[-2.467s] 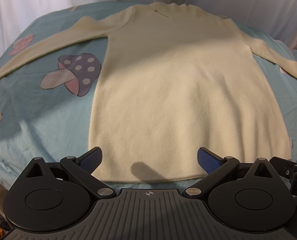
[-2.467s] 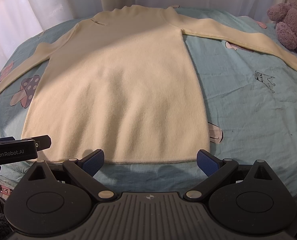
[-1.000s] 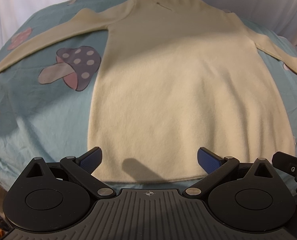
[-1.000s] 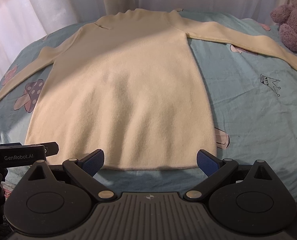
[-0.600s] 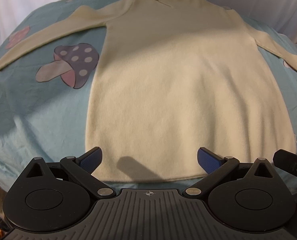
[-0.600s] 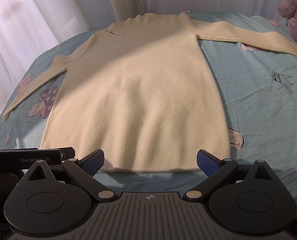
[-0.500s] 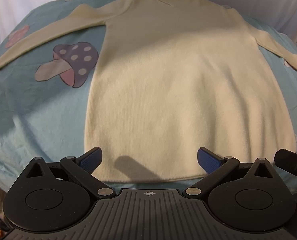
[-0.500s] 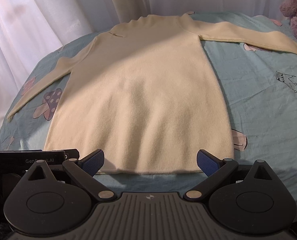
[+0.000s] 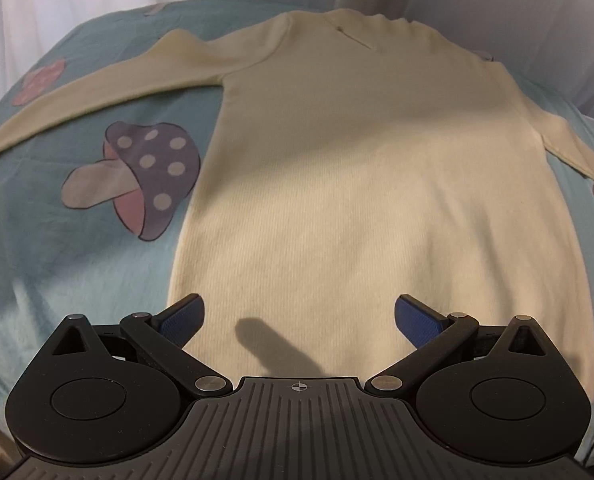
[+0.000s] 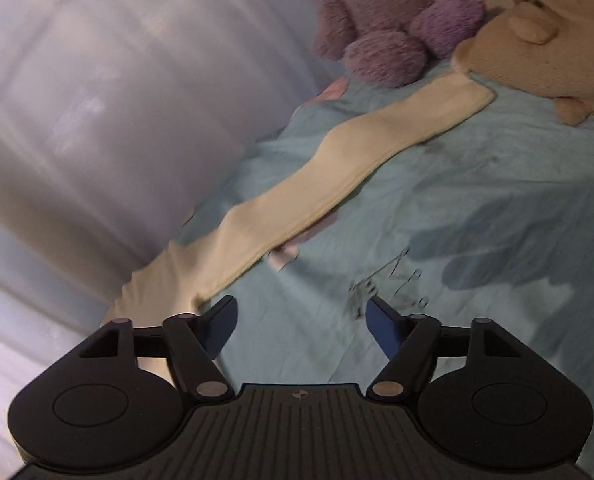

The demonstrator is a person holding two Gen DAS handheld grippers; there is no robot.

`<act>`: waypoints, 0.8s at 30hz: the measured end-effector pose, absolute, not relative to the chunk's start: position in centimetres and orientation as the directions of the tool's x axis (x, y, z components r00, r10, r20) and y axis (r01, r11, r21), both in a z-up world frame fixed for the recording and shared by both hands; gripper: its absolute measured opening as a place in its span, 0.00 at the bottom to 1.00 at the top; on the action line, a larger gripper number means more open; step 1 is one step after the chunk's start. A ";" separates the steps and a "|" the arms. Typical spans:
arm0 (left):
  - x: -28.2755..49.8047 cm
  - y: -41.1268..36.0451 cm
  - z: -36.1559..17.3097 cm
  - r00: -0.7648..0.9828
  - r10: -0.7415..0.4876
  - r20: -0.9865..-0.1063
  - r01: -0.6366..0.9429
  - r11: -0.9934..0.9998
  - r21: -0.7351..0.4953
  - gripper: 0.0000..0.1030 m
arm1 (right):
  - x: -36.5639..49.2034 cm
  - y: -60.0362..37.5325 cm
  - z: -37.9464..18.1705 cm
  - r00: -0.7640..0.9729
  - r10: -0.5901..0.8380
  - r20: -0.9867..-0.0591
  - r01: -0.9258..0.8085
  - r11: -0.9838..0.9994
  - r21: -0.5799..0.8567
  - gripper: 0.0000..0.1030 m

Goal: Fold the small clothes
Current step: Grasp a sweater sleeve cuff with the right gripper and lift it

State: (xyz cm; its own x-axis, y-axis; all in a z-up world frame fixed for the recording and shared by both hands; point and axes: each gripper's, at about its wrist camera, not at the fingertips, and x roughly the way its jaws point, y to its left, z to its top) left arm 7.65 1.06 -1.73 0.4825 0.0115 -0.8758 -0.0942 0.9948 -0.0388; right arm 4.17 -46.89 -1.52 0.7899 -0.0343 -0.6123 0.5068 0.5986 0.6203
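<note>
A cream sweater is spread flat on the bed, sleeves stretched outward. Both the left gripper and right gripper are held wide, empty.

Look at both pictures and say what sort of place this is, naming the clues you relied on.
Most likely a bedroom, possibly a child's. A cream knitted long-sleeved sweater lies spread on a teal bedsheet printed with mushrooms, a purple plush bear and a tan plush toy sit at its edge, and white curtains hang behind.

Cream sleeve stretched across teal bedsheet toward purple plush
</note>
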 end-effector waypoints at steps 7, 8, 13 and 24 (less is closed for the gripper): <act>12.0 1.1 -2.8 0.523 0.011 -0.852 -0.169 0.982 -0.091 1.00 | 6.5 -59.5 -5.8 0.749 -0.229 -0.622 0.663 0.280 0.695 0.29; 12.3 1.2 -3.1 0.523 0.015 -0.852 -0.187 0.978 -0.097 1.00 | 6.8 -60.7 -6.3 0.744 -0.238 -0.624 0.668 0.253 0.700 0.29; 13.4 1.6 -4.2 0.509 0.031 -0.860 -0.252 0.961 -0.115 1.00 | 8.4 -63.9 -8.4 0.745 -0.247 -0.619 0.664 0.191 0.723 0.28; 14.3 2.9 -4.3 0.527 -0.004 -0.850 -0.214 0.967 -0.137 1.00 | 10.7 -65.0 -8.1 0.708 -0.295 -0.642 0.705 0.256 0.661 0.06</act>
State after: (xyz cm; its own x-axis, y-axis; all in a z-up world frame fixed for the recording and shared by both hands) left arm 14.25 2.86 -4.30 0.5266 -0.0039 -0.8501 -0.2143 0.9671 -0.1371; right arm 10.66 -64.98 -8.14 0.7081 -0.2947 -0.6417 0.7054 0.2563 0.6608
